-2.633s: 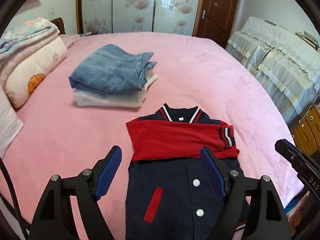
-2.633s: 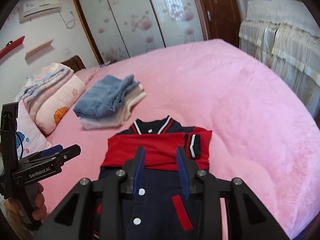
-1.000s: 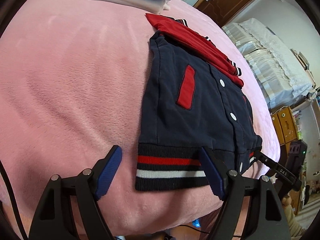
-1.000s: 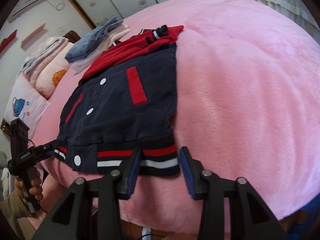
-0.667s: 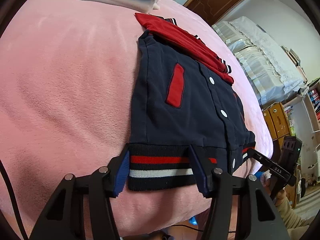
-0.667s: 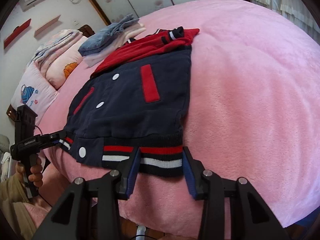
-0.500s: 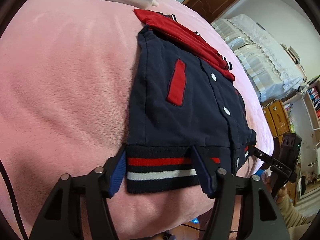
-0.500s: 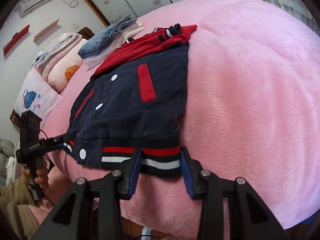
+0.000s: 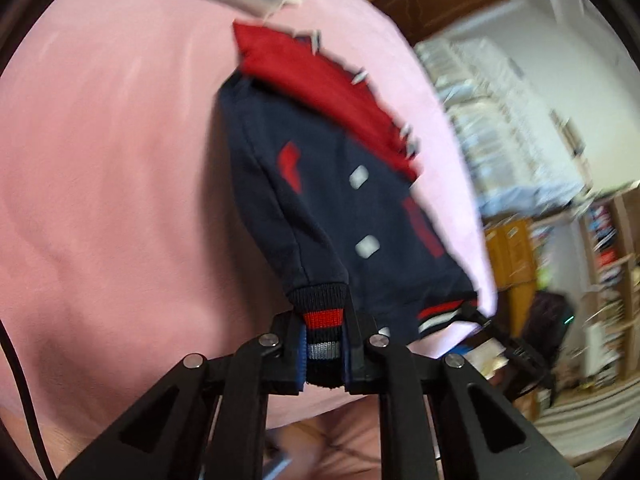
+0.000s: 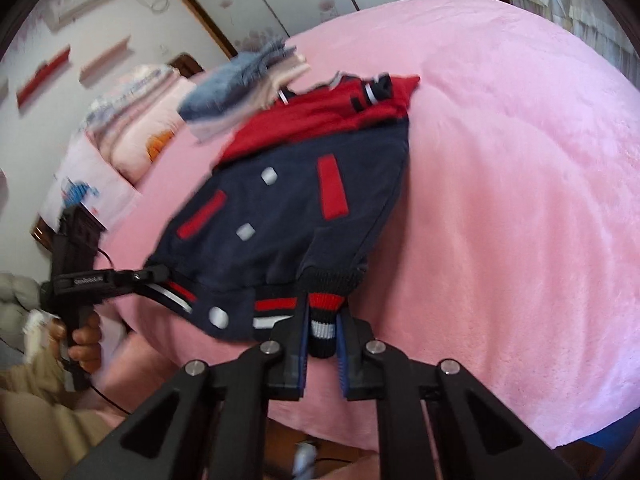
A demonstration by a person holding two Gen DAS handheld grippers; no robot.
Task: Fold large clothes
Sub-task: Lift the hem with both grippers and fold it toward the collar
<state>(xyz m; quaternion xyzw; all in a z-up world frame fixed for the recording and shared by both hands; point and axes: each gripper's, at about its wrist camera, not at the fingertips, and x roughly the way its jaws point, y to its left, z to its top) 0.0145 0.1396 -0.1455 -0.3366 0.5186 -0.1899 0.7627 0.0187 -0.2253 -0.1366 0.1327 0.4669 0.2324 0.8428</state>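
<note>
The navy jacket (image 10: 288, 216) lies front-up on the pink bed (image 10: 520, 200), its red sleeves (image 10: 332, 116) already folded across the chest near the collar. Its striped hem (image 10: 320, 312) is bunched and raised off the bed at the near edge, while the collar end rests flat, so the body sags between the 2 lifted corners.

The right claw (image 10: 322, 340) is clamped on the hem at the jacket's right corner; its jaws have just been closing and the ribbed knit is squeezed between the blue pads. The left claw (image 9: 324, 344) is likewise clamped on the hem at the jacket's other corner, its jaws also having just been closing, with the red and white stripe pinched between them. In the right wrist view a hand (image 10: 82, 340) grips the left tool's handle just beside the jacket's hem.

Judged from this, the sleeve folds are done and the bottom-to-top fold is only starting: the hem has yet to be carried over to the collar, laid down and released. Beyond the collar sits a stack of folded clothes (image 10: 236, 92), probably jeans on top though blur makes this uncertain, where the jacket may belong afterwards
</note>
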